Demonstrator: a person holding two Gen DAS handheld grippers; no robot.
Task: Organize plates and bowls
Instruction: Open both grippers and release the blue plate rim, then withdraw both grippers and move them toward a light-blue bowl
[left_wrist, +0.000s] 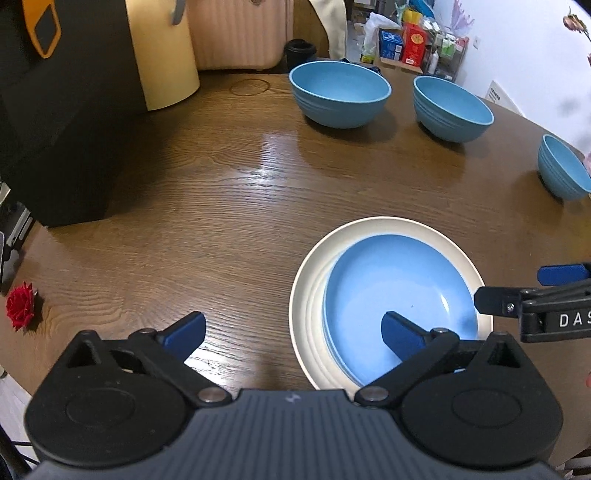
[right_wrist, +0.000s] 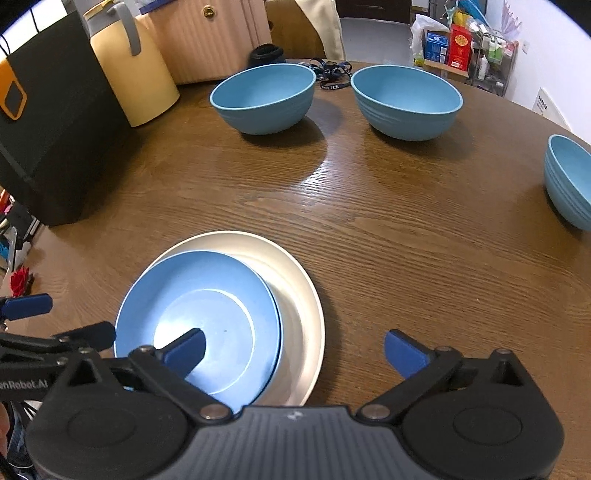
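Left gripper (left_wrist: 293, 334) wide open, nothing between its blue fingers; one fingertip hangs above the blue plate (left_wrist: 399, 295), the other above bare wooden table (left_wrist: 221, 206). Right gripper (right_wrist: 293, 350) is spread just as wide and empty, its left finger over the same blue plate, which sits off-centre on the white plate (left_wrist: 308, 295). Both claws tilt steeply down, side by side, each poking into the edge of the other's view. Beyond the plates the tabletop runs clear to three blue bowls: the left bowl (right_wrist: 264, 98), the middle bowl (right_wrist: 406, 101), and the far-right bowl (right_wrist: 570, 177), all upright and well apart. Off left, a black box (left_wrist: 55, 122) and a cream jug (right_wrist: 135, 70). Only the right view catches the lanyard (right_wrist: 332, 74) behind the bowls; the left view shows the red rose (left_wrist: 21, 304) clearly at the table's edge.
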